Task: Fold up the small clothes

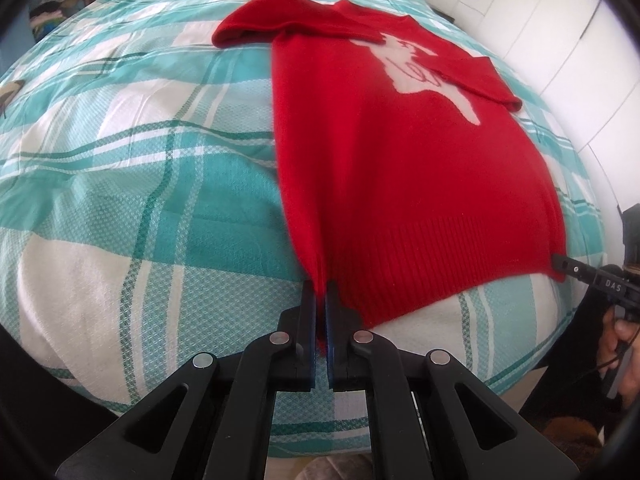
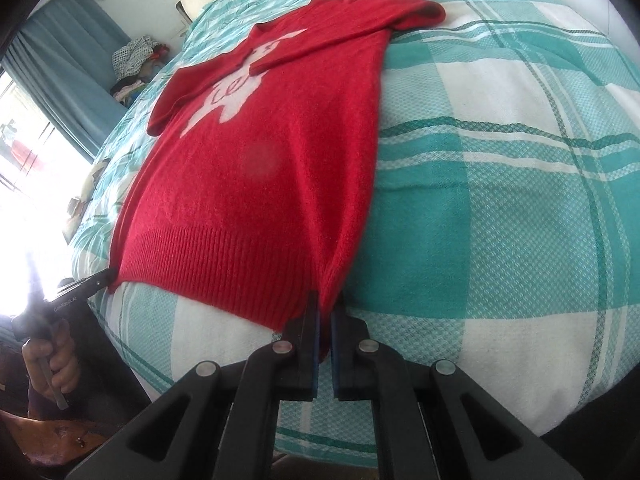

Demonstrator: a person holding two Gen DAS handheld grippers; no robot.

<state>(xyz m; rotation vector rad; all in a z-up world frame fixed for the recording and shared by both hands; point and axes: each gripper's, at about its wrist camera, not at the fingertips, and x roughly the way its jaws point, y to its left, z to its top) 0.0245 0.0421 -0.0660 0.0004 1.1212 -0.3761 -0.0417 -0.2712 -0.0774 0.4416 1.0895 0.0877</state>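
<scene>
Nearest in each wrist view are the jaws, and both pairs are clenched on the ribbed hem of the red sweater (image 1: 400, 168): the left gripper (image 1: 320, 300) pinches the hem corner right at its tips, and the right gripper (image 2: 326, 304) pinches the opposite corner the same way. Each gripper also shows at the edge of the other's view, tips touching its own end of the hem. Beyond the jaws the sweater lies face up and lengthwise on the bed (image 1: 120, 208), hem near, neck far, with a white figure on the chest. Both sleeves appear already folded in across the body, one of them bunching in a thick roll past the far shoulder. Judging from this, the step in hand is carrying the hem up toward the neck to halve the body. To do it well, both corners should lift together and level, keep the hem taut between the jaws so the knit does not sag or drag the sleeves askew, and land square on the shoulders before letting go. The bedcover is a teal and white plaid, soft and faintly creased, so the knit may cling to it. Further off are white cupboard doors (image 1: 560, 28), blue curtains (image 2: 60, 64) beside a bright window, and a heap of clothes (image 2: 132, 64).
</scene>
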